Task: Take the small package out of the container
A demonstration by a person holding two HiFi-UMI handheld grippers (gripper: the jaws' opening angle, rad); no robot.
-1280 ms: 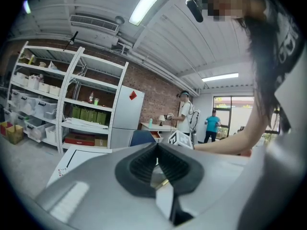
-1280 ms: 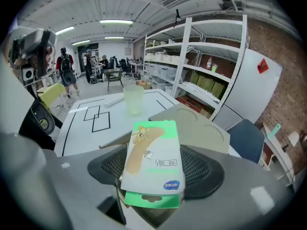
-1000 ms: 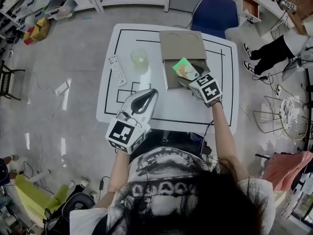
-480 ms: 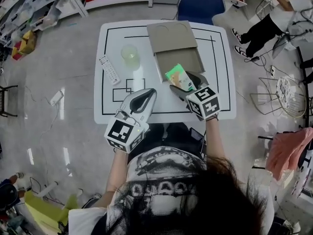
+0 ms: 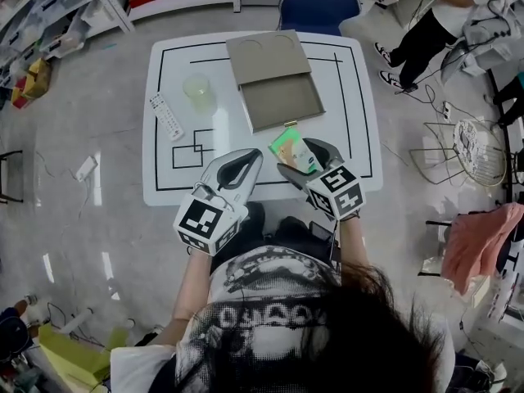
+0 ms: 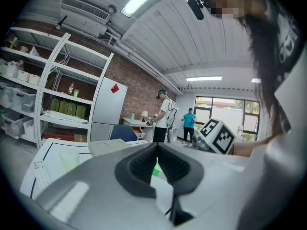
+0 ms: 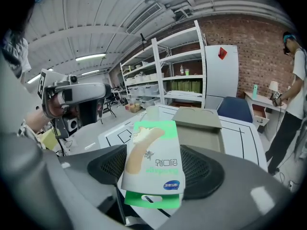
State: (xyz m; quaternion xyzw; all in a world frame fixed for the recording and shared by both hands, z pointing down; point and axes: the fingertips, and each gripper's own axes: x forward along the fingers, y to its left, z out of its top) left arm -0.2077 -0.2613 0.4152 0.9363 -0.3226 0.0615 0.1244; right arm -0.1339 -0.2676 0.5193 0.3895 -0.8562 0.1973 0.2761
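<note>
My right gripper (image 5: 296, 160) is shut on the small package (image 5: 292, 150), a flat green and white packet (image 7: 154, 162) that lies between its jaws. It hangs over the table's near edge, just in front of the tan container (image 5: 277, 102). The container (image 7: 204, 133) lies with its lid (image 5: 266, 56) folded back toward the far side, and its inside looks bare. Near the table's front edge at the left, my left gripper (image 5: 246, 161) is shut with nothing between its jaws (image 6: 156, 169).
On the white table (image 5: 352, 97) with black lines stand a pale green cup (image 5: 199, 92) and a white remote (image 5: 166, 116) at the left. A blue chair (image 5: 318, 2) is behind the table. A person (image 5: 442, 19) stands at the far right beside wire baskets (image 5: 478, 153).
My right gripper has drawn the small package back out of the container toward the table's near edge. The left gripper has kept its place.
</note>
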